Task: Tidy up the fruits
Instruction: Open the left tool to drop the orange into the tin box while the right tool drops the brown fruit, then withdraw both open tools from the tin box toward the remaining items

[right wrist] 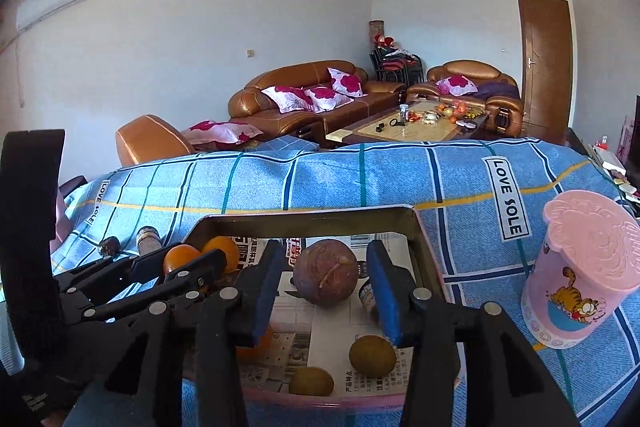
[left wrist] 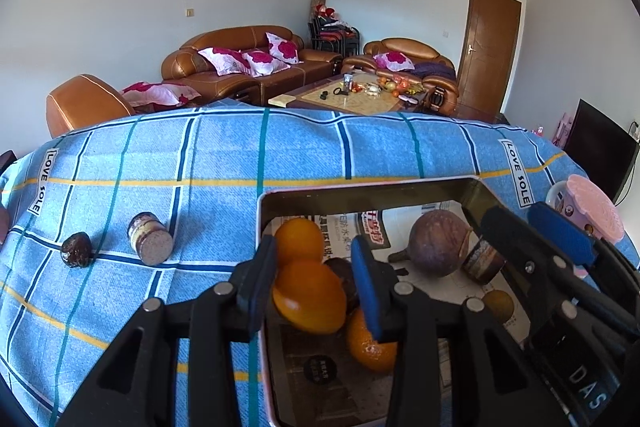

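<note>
A metal tray [left wrist: 360, 189] lined with newspaper sits on the blue plaid cloth. My left gripper [left wrist: 316, 281] is shut on an orange [left wrist: 310, 297], held over the tray's left side above two more oranges [left wrist: 300, 241]. A large purple-brown round fruit [left wrist: 438, 243] lies in the tray; it also shows in the right wrist view [right wrist: 325, 273]. Two small brown-green fruits [right wrist: 372, 355] lie at the tray's front. My right gripper [right wrist: 326, 293] is open and empty over the tray [right wrist: 312, 217], in front of the purple fruit.
A dark date-like fruit [left wrist: 75, 250] and a small jar on its side [left wrist: 150, 238] lie on the cloth left of the tray. A pink Garfield cup [right wrist: 576, 271] stands right of the tray. Sofas and a coffee table are behind.
</note>
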{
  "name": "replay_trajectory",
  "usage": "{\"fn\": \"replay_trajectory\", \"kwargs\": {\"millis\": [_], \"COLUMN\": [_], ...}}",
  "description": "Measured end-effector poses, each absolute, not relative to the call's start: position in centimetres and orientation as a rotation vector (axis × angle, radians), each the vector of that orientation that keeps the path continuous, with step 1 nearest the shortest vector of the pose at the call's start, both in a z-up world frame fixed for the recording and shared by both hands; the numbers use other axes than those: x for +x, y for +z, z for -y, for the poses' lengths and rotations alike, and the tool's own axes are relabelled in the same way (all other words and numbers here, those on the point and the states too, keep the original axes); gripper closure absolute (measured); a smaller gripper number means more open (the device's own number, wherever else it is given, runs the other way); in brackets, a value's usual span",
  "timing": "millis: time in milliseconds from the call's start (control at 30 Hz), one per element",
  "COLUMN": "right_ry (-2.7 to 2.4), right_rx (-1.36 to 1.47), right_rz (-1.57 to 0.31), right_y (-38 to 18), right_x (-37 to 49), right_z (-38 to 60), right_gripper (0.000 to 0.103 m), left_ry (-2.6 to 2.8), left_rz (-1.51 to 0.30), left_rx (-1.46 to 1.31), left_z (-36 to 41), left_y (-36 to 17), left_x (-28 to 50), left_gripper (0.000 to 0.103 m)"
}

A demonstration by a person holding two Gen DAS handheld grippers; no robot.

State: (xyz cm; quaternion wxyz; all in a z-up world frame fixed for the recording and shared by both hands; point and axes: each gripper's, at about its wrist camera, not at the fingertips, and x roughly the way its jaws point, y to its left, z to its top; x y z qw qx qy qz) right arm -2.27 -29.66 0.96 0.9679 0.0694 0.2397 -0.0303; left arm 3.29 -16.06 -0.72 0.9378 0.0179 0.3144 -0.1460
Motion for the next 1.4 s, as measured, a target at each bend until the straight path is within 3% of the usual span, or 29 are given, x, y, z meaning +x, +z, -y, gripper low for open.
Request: {"fn": "replay_trajectory", "kwargs": {"millis": [67, 100, 167, 467, 600, 1400], "right_ry": [-0.101, -0.122, -0.174, -0.269, -0.293, -0.372], "right_rx": [0.144, 0.144, 0.136, 0.096, 0.048, 0.072], "right_rz": [-0.452, -0.434, -0.405, -0.326, -0.278, -0.276], "right_y": [1.3, 1.5, 1.8, 2.4, 2.4, 2.5], "right_x": [-2.8, -3.1, -3.5, -4.5, -5.0, -7.6], "right_z": [29.9, 30.0, 30.2, 30.5, 29.9, 29.0], "right_gripper": [0.038, 0.029, 0.022, 0.022, 0.014, 0.013], "left_ry": [-0.298, -0.288, -0.282, -0.237, -0.222, -0.206], "left_rz": [-0.609, -0.588, -0.54, -0.49, -0.485, -0.459], "left_rx": [0.057, 0.07, 0.087, 0.126, 0.121, 0.076], "left_z": [16.3, 16.4, 16.5, 16.7, 16.5, 14.8], "left_y": [-0.4, -0.2, 0.3, 1.0, 1.0, 1.1], "left_x": [2.6, 2.2, 1.4, 0.3, 0.1, -2.2], "left_gripper": [0.029, 0.022, 0.001, 0.0, 0.0, 0.0]}}
